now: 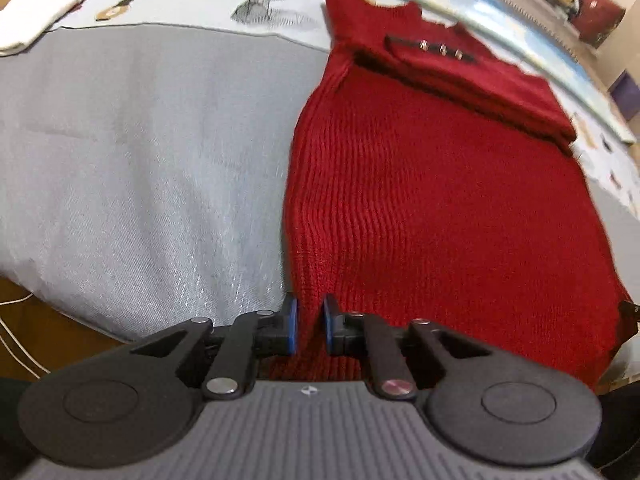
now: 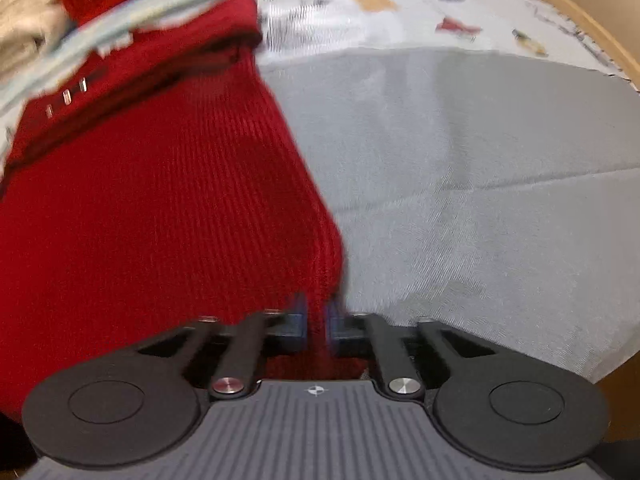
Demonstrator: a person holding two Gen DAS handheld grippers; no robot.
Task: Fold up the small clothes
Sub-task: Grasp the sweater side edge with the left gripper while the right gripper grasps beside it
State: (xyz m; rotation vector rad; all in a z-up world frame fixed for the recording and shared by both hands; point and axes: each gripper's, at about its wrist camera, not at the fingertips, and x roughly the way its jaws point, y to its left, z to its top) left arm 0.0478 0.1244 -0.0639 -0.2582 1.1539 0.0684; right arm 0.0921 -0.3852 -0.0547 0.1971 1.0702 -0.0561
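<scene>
The red sweater (image 1: 440, 200) lies flat on a grey sheet (image 1: 140, 160) spread over a patterned cloth (image 1: 192, 8), its top part folded down. The left gripper (image 1: 311, 326) is pinched on the sweater's near left corner, the right gripper (image 2: 317, 326) likewise on its near right corner. A white garment (image 1: 44, 4) lies at the far left.

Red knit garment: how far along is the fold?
Done: the red knit garment's far part with the buttoned tab is folded across. In hand: left gripper and right gripper pinch the near hem corners. Left: bringing the hem up over the body.
</scene>
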